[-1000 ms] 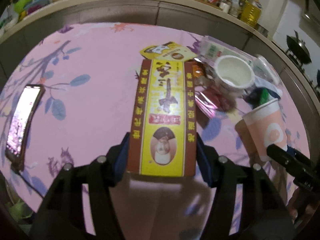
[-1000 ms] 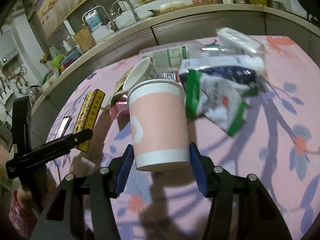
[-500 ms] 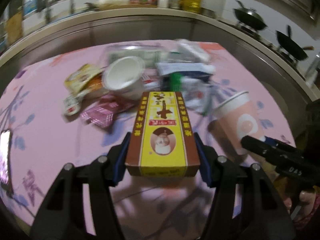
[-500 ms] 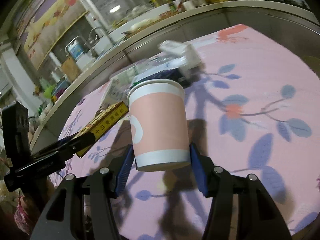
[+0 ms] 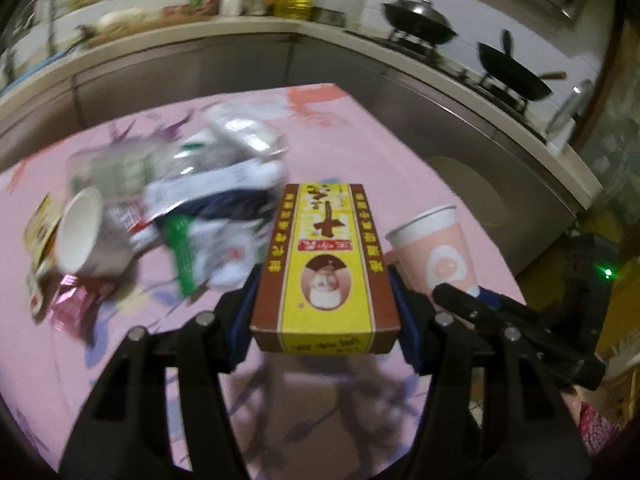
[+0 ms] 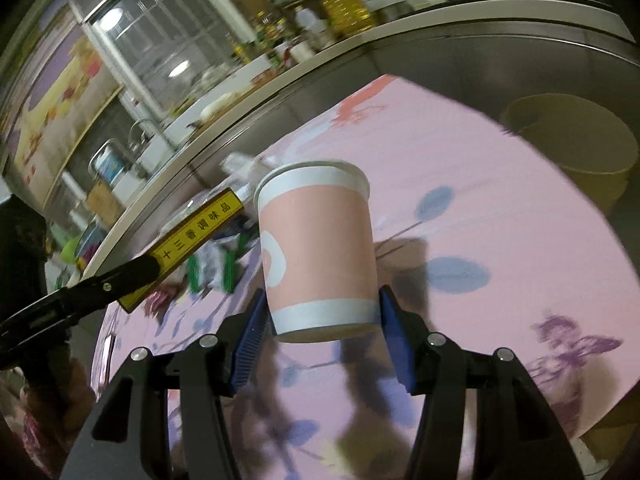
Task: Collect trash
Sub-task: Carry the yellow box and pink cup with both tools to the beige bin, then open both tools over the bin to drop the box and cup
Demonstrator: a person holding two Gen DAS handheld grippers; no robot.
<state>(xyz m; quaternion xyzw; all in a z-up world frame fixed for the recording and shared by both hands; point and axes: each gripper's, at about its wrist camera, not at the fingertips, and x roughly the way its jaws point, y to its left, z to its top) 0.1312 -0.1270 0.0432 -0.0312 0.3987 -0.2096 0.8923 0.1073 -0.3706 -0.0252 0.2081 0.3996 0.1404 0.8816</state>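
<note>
My left gripper (image 5: 324, 312) is shut on a yellow and brown carton (image 5: 326, 264), held above the pink flowered tablecloth (image 5: 120, 360). My right gripper (image 6: 322, 320) is shut on a pink and white paper cup (image 6: 318, 252), upright and lifted off the cloth. The cup (image 5: 434, 252) shows to the right in the left wrist view, and the carton (image 6: 192, 236) to the left in the right wrist view. A heap of wrappers and bags (image 5: 208, 208) and a tipped white cup (image 5: 80, 240) lie on the cloth, blurred.
A round yellowish bin (image 6: 572, 152) stands past the table's far right edge. A steel kitchen counter (image 5: 200, 64) curves behind the table, with bottles and two woks (image 5: 420, 20) on it. A person's hand and sleeve (image 6: 36, 420) hold the left gripper.
Both grippers have swung to the right across the table, carrying the carton and the cup. The trash heap has slid left in view, and the bin and woks have come into sight.
</note>
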